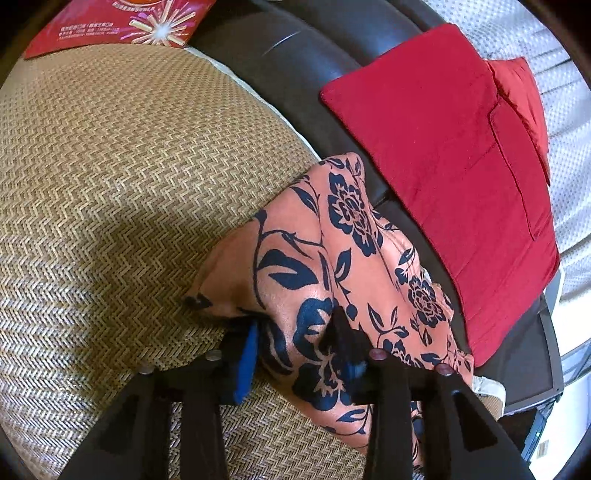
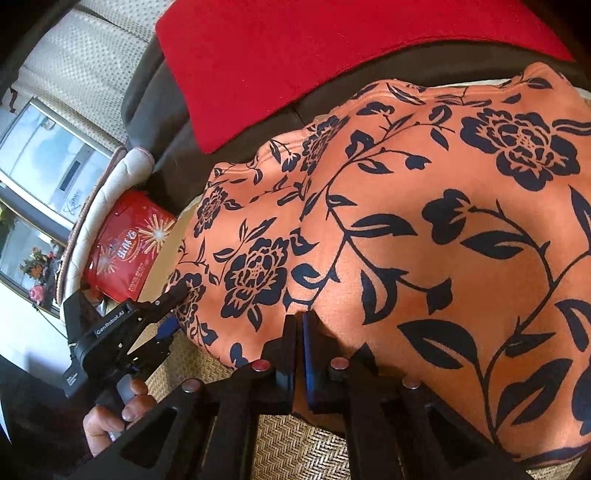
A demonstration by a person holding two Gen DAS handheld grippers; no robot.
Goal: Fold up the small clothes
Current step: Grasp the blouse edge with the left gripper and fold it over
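An orange garment with a dark blue flower print (image 1: 314, 240) (image 2: 406, 221) lies spread on a woven straw mat (image 1: 110, 184) (image 2: 295, 450). My left gripper (image 1: 295, 321) (image 2: 173, 310) stands at one corner of it. Its jaws are apart and straddle the cloth's edge, the blue-padded finger (image 1: 245, 354) low by the mat and the other finger on top of the fabric. My right gripper (image 2: 300, 317) is at the garment's near edge, jaws together and pinching the cloth, which puckers around the tips.
A red cushion (image 1: 443, 147) (image 2: 277, 55) rests on a dark sofa back (image 1: 288, 55) just beyond the garment. A red printed box (image 1: 122, 22) (image 2: 129, 243) sits at the mat's far end. A person's hand (image 2: 110, 421) holds the left gripper's handle.
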